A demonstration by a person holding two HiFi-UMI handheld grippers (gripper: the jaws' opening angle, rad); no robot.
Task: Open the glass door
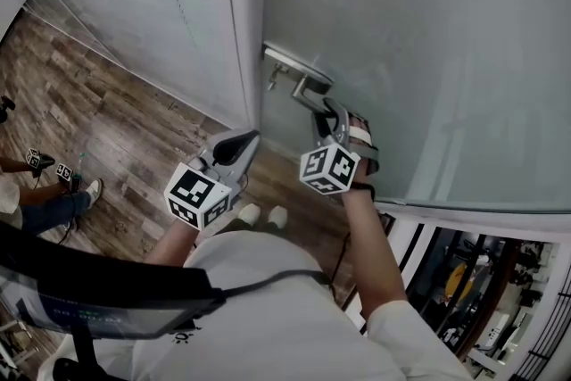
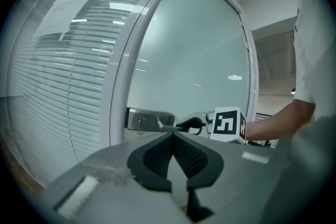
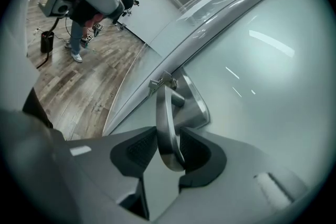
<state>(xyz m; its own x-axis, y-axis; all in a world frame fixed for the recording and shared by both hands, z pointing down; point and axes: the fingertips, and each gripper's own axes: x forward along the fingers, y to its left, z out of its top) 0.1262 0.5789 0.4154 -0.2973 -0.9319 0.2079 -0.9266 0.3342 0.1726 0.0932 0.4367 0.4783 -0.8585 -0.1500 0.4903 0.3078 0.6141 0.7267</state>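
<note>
**Lever gripped, door still to swing**

The right hand-held gripper is clamped on the free end of the door handle, with the lever squarely between its pads. The left hand-held gripper hangs just to its left, jaws together on nothing. The glass door stands directly ahead of both, seemingly closed. Next, I'd judge, the lever must be pressed down and the door swung without the pads slipping off.
</note>
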